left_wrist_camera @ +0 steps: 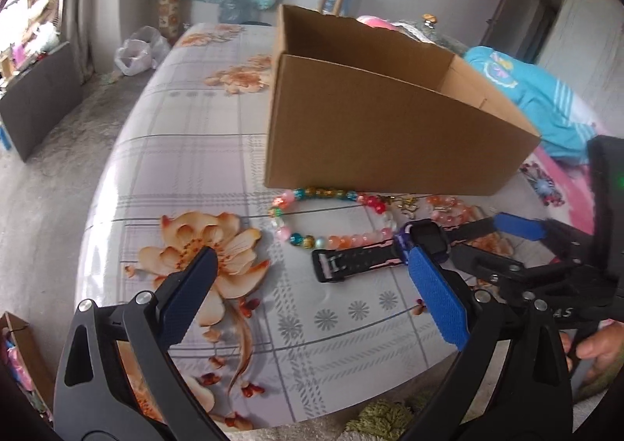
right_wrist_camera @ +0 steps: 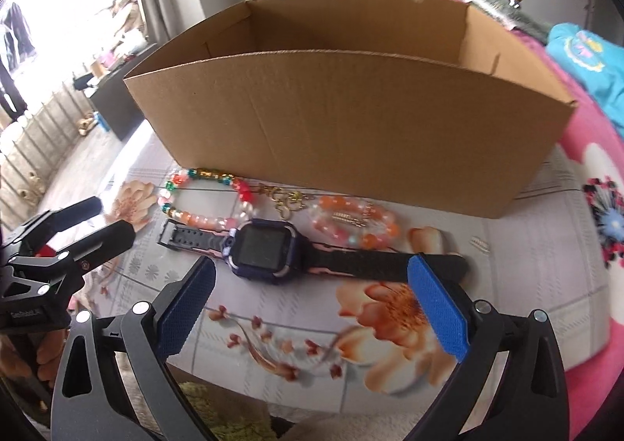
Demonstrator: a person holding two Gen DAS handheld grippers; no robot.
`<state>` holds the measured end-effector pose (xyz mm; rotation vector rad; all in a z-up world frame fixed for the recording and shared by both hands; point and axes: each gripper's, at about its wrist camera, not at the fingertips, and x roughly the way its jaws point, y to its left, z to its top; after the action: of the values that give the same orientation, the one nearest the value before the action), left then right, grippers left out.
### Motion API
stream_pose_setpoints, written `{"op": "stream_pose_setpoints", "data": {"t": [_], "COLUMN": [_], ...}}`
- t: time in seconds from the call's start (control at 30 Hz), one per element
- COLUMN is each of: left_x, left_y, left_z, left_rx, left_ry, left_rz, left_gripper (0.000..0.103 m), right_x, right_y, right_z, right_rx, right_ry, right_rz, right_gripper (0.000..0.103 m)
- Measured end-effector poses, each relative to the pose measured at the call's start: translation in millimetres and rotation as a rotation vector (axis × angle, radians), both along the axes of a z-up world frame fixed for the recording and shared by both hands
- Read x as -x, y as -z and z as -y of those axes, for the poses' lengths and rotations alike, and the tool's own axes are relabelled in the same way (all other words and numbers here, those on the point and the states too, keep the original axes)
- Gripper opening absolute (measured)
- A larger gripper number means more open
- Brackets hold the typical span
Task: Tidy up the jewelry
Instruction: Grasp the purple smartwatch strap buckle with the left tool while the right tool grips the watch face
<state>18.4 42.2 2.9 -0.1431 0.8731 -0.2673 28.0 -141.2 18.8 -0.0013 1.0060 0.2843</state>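
Note:
An open-topped cardboard box (left_wrist_camera: 390, 137) (right_wrist_camera: 351, 121) stands on the flowered tablecloth. In front of it lie a multicoloured bead bracelet (left_wrist_camera: 323, 193) (right_wrist_camera: 202, 172), a small gold charm (left_wrist_camera: 405, 205) (right_wrist_camera: 288, 201), an orange-pink bead bracelet (left_wrist_camera: 448, 207) (right_wrist_camera: 335, 203) and a black-and-purple watch (left_wrist_camera: 358, 261) (right_wrist_camera: 265, 250). My left gripper (left_wrist_camera: 312, 254) (right_wrist_camera: 109, 216) is open, low over the cloth just short of the watch's buckle end. My right gripper (right_wrist_camera: 312, 263) (left_wrist_camera: 487, 242) is open too, its fingers spread either side of the watch on the near side. Neither touches anything.
A blue garment (left_wrist_camera: 526, 90) (right_wrist_camera: 585, 62) and a pink blanket (right_wrist_camera: 585, 152) lie right of the box. The table's near edge drops to a green rug (left_wrist_camera: 382, 417). A white plastic bag (left_wrist_camera: 136, 51) sits on the floor at far left. A hand (left_wrist_camera: 600, 343) holds the right gripper.

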Motion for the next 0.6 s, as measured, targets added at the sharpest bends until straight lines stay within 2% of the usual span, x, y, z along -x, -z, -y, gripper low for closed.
{"op": "stream_pose_setpoints", "data": {"t": [0.1, 0.13, 0.23, 0.33, 0.4, 0.43, 0.5, 0.53, 0.6], "left_x": [-7.7, -8.1, -4.4, -3.4, -5.5, -8.3, -14.6, -17.8, -20.9], "left_y": [1.9, 1.8, 2.2, 5.1, 6.7, 9.3, 17.5, 22.5, 28.9], "left_z": [4.4, 7.2, 13.5, 19.6, 22.4, 24.1, 24.9, 24.7, 22.9], "left_rx": [-0.012, -0.017, 0.015, 0.020, 0.016, 0.012, -0.005, -0.004, 0.015], "left_ry": [0.035, 0.044, 0.077, 0.093, 0.102, 0.108, 0.094, 0.086, 0.078], "left_rz": [-0.017, -0.016, -0.008, -0.006, -0.020, -0.043, -0.104, -0.136, -0.179], "left_gripper": [0.095, 0.095, 0.094, 0.094, 0.082, 0.071, 0.062, 0.052, 0.048], "right_x": [-2.6, -2.5, -3.8, -3.5, -3.4, -3.8, -3.3, -2.9, -2.9], "right_y": [5.7, 7.9, 12.6, 15.2, 16.1, 16.4, 17.5, 17.9, 18.5], "right_z": [-1.4, -1.9, -3.7, -7.9, -9.2, -7.8, -10.0, -11.0, -10.3], "right_rx": [-0.054, -0.073, -0.111, -0.095, -0.083, -0.079, -0.055, -0.051, -0.058], "right_ry": [-0.025, -0.028, -0.042, -0.051, -0.056, -0.058, -0.061, -0.064, -0.061], "right_rz": [-0.022, -0.026, -0.040, -0.023, -0.015, -0.015, -0.002, 0.003, 0.004], "right_gripper": [0.082, 0.075, 0.063, 0.057, 0.053, 0.051, 0.047, 0.047, 0.047]}}
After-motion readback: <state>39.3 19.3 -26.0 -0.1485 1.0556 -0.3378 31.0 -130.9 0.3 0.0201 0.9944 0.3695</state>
